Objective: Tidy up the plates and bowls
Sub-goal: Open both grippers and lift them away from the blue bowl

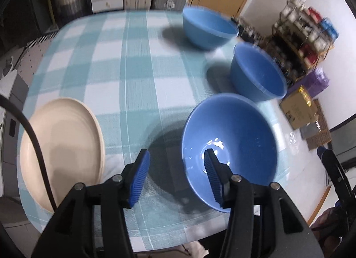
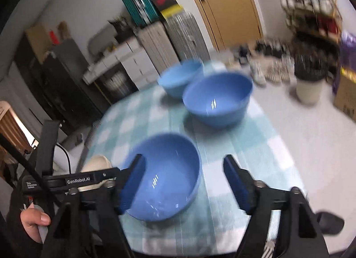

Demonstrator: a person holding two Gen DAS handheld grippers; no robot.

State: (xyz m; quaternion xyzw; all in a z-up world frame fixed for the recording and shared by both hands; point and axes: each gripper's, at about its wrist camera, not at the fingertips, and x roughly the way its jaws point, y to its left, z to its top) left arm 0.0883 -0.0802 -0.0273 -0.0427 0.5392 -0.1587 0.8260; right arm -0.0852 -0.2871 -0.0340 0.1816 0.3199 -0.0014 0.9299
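Three blue bowls stand on a checked tablecloth (image 1: 133, 68). The near bowl (image 1: 231, 146) (image 2: 169, 175) sits at the table's front. A middle bowl (image 1: 258, 73) (image 2: 218, 102) and a far bowl (image 1: 210, 27) (image 2: 180, 79) stand behind it. A cream plate (image 1: 64, 146) (image 2: 98, 162) lies at the front left. My left gripper (image 1: 176, 155) is open; one pad hangs over the near bowl's inside and the other is outside its rim, neither pressing. My right gripper (image 2: 184, 160) is open above the same bowl and holds nothing.
The table's right edge runs close beside the bowls. On the floor beyond it stand cardboard boxes (image 1: 298, 106), a shelf rack (image 1: 307, 28) and a bin (image 2: 309, 84). A person's hand (image 2: 35, 220) holds the left gripper's handle (image 2: 73, 180) at the lower left.
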